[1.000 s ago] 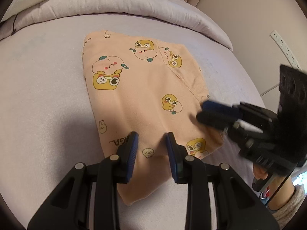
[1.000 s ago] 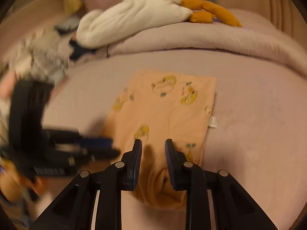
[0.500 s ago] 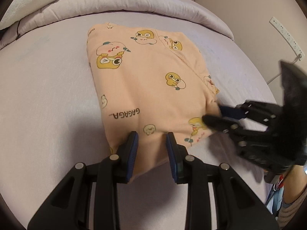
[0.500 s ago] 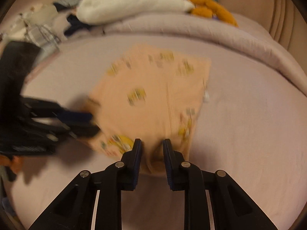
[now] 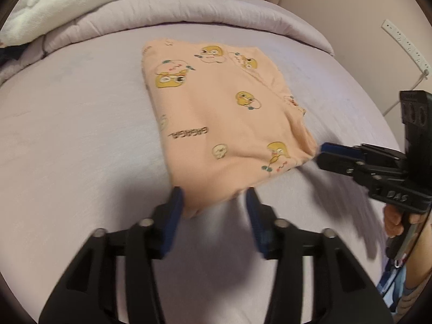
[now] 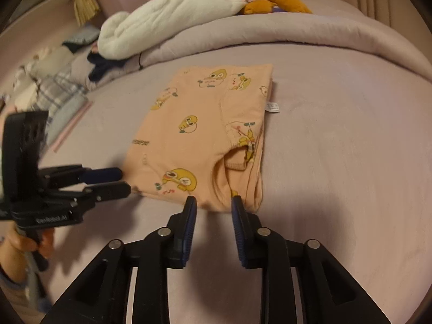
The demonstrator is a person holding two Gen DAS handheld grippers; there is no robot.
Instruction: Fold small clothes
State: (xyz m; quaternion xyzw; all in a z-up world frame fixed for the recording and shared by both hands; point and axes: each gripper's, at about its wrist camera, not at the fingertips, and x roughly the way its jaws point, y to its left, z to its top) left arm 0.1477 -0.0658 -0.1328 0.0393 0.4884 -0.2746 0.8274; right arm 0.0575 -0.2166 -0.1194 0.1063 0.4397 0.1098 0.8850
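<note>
1. Release looks like the step in hand: the peach garment [image 5: 224, 135], printed with yellow cartoon ducks, lies folded into a compact rectangle on the lilac bed sheet [image 5: 67, 148], and both tools sit at its near edge rather than carrying it

2. On the left side, the left gripper [image 5: 213, 202] has its jaws opening; the garment's near corner droops into the gap between the blue pads [image 5: 175, 210], close to the left-hand pad, while the other pad stands clear of the cloth, so nothing is pinched

3. Toward the right, the right gripper [image 6: 213, 205] is also opening, though its gap is narrower; in its own view the fingertips stand just short of the near hem with bare sheet between them, and the cloth is not clamped

4. From the left wrist view, the right gripper [image 5: 324, 154] meets the garment's right-hand near corner, touching or just beside it; which of the two cannot be told

5. The garment's sleeve opening and hem [image 6: 237, 159] gape a little on the right side, and a white care label [image 6: 272, 107] sticks out past the right edge

6. The next move probably calls for both tools to back away without dragging the corners, then either a final fold or a light press to flatten the loose near edge

7. Further clothes [image 6: 48, 91] wait in a heap at the far left of the bed
</note>
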